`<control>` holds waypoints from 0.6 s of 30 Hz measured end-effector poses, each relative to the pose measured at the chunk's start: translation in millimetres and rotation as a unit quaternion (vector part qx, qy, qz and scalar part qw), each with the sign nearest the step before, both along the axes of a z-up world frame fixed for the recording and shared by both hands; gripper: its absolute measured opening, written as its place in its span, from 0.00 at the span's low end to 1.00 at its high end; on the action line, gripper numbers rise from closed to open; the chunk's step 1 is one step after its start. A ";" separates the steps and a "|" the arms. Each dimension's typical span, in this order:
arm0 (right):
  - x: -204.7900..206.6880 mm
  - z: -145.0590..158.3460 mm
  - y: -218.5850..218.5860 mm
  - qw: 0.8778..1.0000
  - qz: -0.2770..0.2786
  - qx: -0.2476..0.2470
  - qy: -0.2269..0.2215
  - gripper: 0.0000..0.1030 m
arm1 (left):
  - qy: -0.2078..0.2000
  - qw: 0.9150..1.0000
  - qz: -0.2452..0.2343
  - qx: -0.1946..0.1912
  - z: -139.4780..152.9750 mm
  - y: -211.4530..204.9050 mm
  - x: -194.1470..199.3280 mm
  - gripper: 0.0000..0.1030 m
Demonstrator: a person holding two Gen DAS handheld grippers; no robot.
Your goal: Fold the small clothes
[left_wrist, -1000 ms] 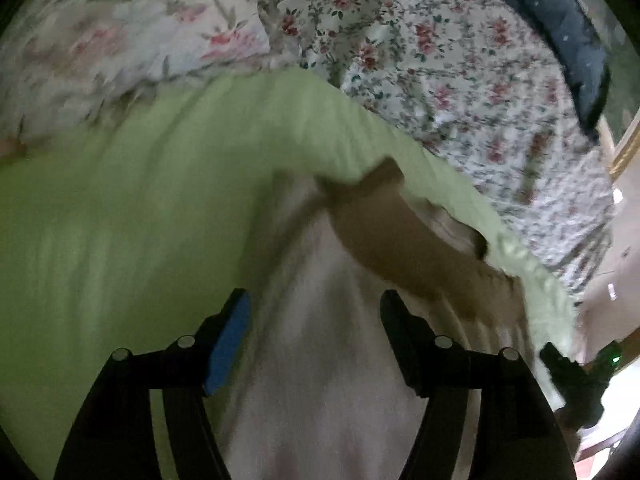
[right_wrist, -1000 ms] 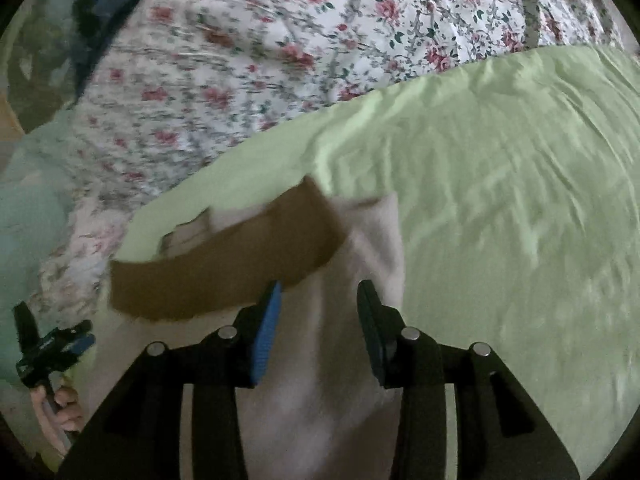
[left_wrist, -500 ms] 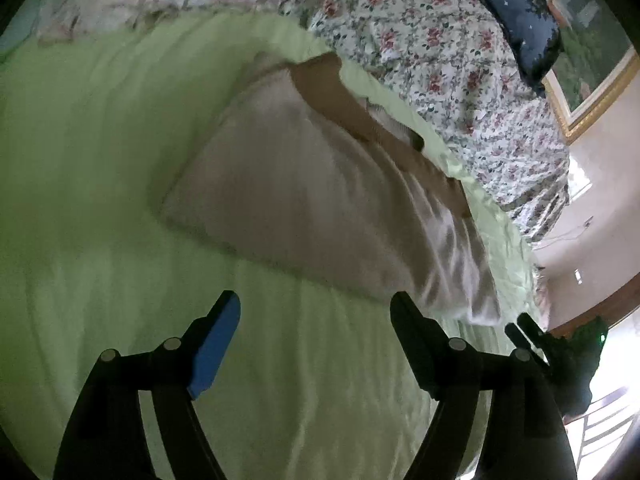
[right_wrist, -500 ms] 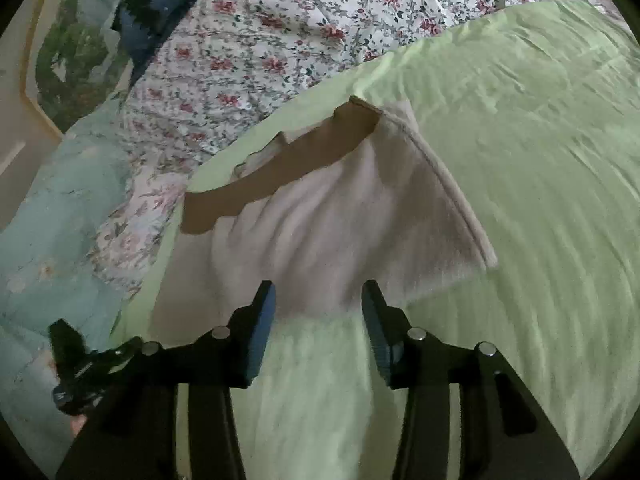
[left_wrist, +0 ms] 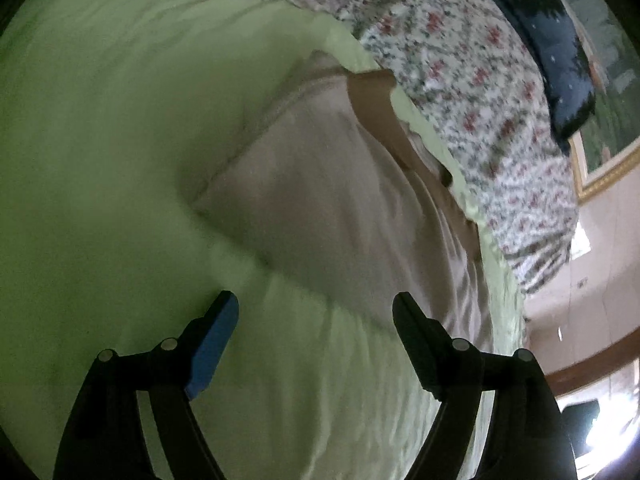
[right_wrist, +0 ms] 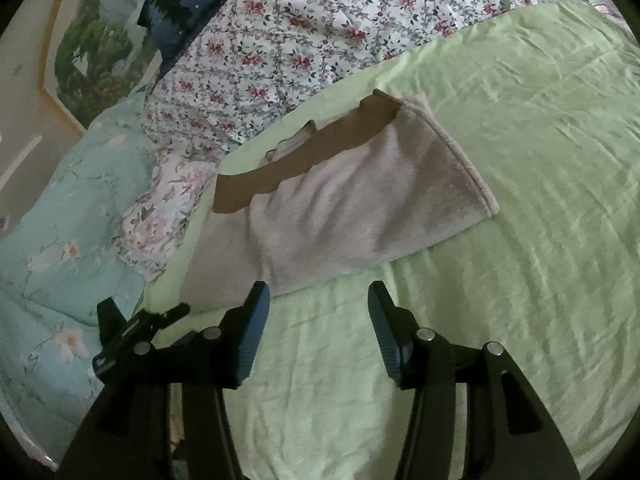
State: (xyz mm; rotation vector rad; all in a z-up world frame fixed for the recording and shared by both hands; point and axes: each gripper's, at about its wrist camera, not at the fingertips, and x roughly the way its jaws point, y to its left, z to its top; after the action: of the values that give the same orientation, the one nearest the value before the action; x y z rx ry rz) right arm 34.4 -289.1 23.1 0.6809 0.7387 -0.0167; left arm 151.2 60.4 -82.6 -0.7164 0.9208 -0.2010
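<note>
A small beige garment with a brown band along its far edge lies folded on the light green sheet. My left gripper hovers just short of the garment's near edge, its jaws opening, nothing between them. My right gripper sits just before the near edge too, jaws opening and empty. The left gripper shows at the lower left of the right wrist view.
A floral quilt lies beyond the garment, with a dark blue pillow behind it. A pale teal flowered blanket is heaped at the left in the right wrist view. A framed picture hangs on the wall.
Both grippers let go of the beige garment and pulled back from it, and their jaws widened. The garment now lies flat on the sheet ahead of them.
</note>
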 end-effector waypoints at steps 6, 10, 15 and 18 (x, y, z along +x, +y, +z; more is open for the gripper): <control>15.0 -4.2 -2.1 1.000 0.009 0.009 0.000 0.52 | -0.013 0.999 0.028 0.025 -4.2 0.2 37.4 0.79; 30.1 -10.5 -5.2 1.000 0.014 0.015 0.006 0.52 | -0.017 0.998 0.046 0.047 -1.6 -3.6 57.4 0.78; 55.6 -17.3 -15.0 1.000 0.021 0.015 0.010 0.52 | -0.021 0.997 0.044 0.060 1.6 -6.9 76.3 0.51; 74.8 -19.8 -25.2 1.000 0.024 0.008 0.010 0.52 | -0.032 0.997 0.031 0.068 10.0 -11.9 81.4 0.11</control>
State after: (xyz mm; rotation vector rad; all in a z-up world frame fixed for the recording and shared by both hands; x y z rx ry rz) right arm 109.1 -314.2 3.3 0.6794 0.7758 0.0262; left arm 232.6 48.5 -72.6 -0.6081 0.8422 -0.1042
